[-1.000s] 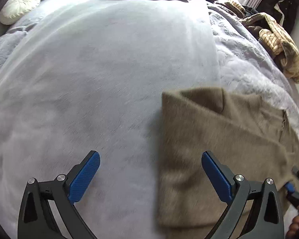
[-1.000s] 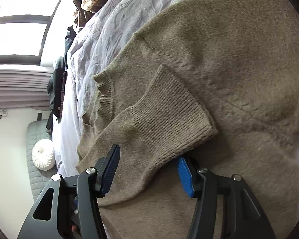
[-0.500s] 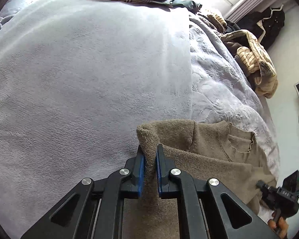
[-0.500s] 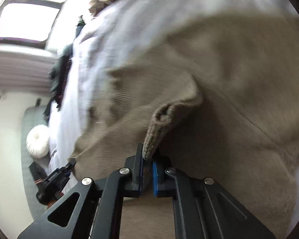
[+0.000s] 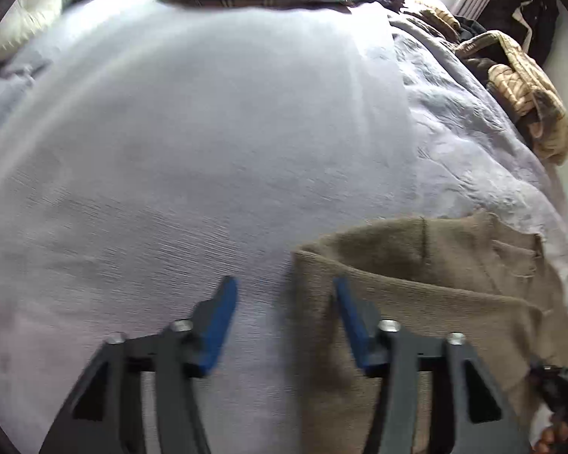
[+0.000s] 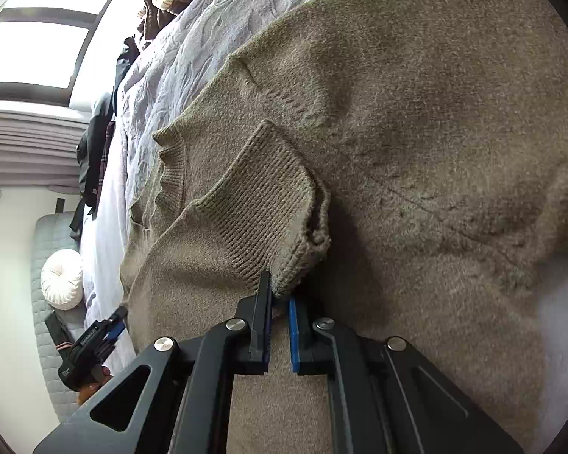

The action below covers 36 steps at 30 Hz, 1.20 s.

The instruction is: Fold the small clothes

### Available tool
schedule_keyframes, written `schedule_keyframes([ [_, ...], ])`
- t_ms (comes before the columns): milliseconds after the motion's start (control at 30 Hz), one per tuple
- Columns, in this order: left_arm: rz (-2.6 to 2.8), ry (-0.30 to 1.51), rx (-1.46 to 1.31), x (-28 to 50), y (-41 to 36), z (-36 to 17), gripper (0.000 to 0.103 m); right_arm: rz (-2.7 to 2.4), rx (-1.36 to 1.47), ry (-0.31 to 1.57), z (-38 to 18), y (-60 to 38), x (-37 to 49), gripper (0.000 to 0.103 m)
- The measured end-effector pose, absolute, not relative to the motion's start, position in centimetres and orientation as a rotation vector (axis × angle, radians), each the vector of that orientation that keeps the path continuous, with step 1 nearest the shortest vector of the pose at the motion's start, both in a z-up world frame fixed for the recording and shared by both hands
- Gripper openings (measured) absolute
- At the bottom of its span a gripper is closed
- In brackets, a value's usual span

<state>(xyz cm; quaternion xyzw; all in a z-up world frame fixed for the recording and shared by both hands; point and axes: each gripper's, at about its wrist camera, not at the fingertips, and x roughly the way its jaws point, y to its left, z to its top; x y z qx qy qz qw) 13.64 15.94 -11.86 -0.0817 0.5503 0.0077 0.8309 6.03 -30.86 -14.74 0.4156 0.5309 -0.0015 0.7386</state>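
Here we see the brown sweater (image 6: 416, 121) spread on the bed (image 5: 208, 132), over its pale lilac blanket. Our right claw (image 6: 280, 295) is pressed together on the ribbed cuff (image 6: 261, 204) of a sleeve that lies folded across the sweater's body; the cuff's lower corner sits pinched between the blue pads. Our left claw (image 5: 284, 295) stands spread at the sweater's folded edge: one blue finger (image 5: 217, 325) is over bare blanket, the other over the knit, and neither pad presses on the cloth.

Half a second ago the left claw was clamped on that fold of sweater; its jaws have just been opening, and the edge now lies between them, free. A second ago the right claw stood open around the cuff; it has since closed on it. The cuff, bunched and lifted half a second ago, now lies flatter. A white round cushion (image 5: 22, 19) sits at the far corner of the bed.
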Motion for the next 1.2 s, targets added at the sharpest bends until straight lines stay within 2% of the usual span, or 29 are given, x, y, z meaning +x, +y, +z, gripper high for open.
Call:
schedule_keyframes([
  [100,0.0,1.164,-0.181,12.5,16.6,-10.7,0.06,-0.008,0.898,1.181,-14.2,-30.9,6.3,0.013],
  [267,-0.012,1.167,-0.141,9.9,16.0,-9.3,0.06,-0.044,0.877,1.187,-13.5,-31.7,5.7,0.033],
  [400,-0.013,1.186,-0.116,7.9,14.4,-8.9,0.06,-0.086,0.891,1.193,-13.0,-32.2,4.9,0.034],
  [533,-0.027,1.221,-0.136,5.6,12.9,-8.9,0.06,-0.089,0.896,1.202,-12.5,-32.5,3.8,0.048],
  [633,-0.037,1.25,-0.134,4.2,11.4,-9.0,0.06,-0.081,0.902,1.212,-12.3,-32.4,2.7,0.05],
  [933,-0.098,1.319,-0.026,0.5,5.6,-8.5,0.06,-0.057,0.943,1.231,-11.8,-32.9,-1.3,0.066],
  [1100,-0.15,1.374,0.029,-1.1,2.0,-8.6,0.06,-0.061,0.975,1.232,-11.6,-34.3,-3.5,0.067],
  [1133,-0.161,1.38,0.037,-1.4,1.3,-8.7,0.064,-0.064,0.98,1.232,-11.6,-34.6,-3.9,0.067],
  [1167,-0.168,1.385,0.051,-1.7,0.4,-8.7,0.088,-0.07,0.988,1.229,-11.5,-35.0,-4.4,0.067],
  [1200,-0.173,1.381,0.057,-1.9,-0.1,-8.6,0.098,-0.075,0.995,1.227,-11.5,-35.4,-4.8,0.067],
])
